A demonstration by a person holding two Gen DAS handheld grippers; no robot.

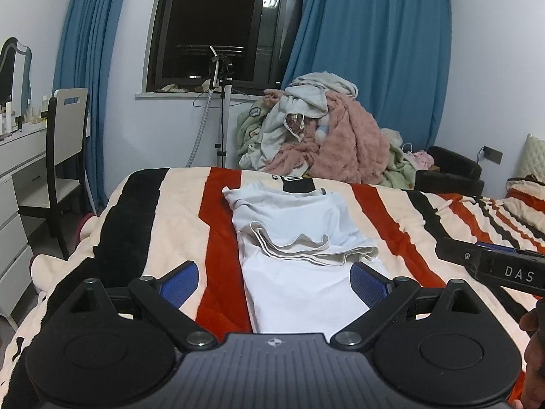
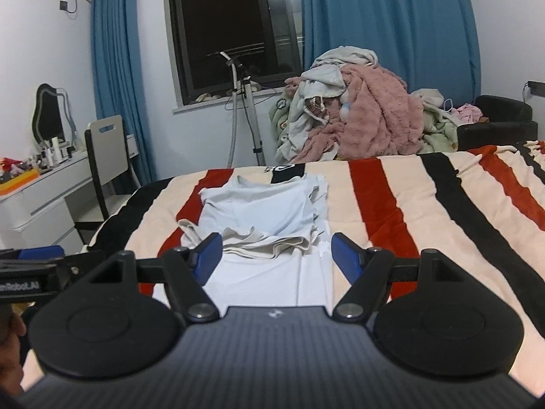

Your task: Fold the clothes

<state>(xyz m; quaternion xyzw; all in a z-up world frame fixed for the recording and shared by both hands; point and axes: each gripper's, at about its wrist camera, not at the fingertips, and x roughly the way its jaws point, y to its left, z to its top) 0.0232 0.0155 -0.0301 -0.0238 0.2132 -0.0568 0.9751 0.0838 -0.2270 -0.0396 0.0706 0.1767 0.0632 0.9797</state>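
Bed with a striped blanket in cream, red and black fills the ground ahead of both tongs. Beyond its far edge a heap of laundry, pink, pale green and grey, rises against blue curtains and a dark window. Left of the tongs stands a white bench with a chair drawn up to it; only the right wrist view shows the orange tray and bottles on it, plus an air conditioner high in the corner, while the left wrist view alone catches a pillow at the far right.

Straight ahead of both tongs lies the pile of clothes on the blanket: a pale blue shirt farthest off, a rumpled cream piece across its near end, and a white garment nearest, running under the tongs. A black and white piece peeks out past the blue shirt.

Left tongs stand wide apart with nothing gripped, the blue pads either side of the white garment. Right tongs likewise gape, holding nothing, the cream piece just beyond their tips. Each view shows the other tool at its edge, with a bit of hand.
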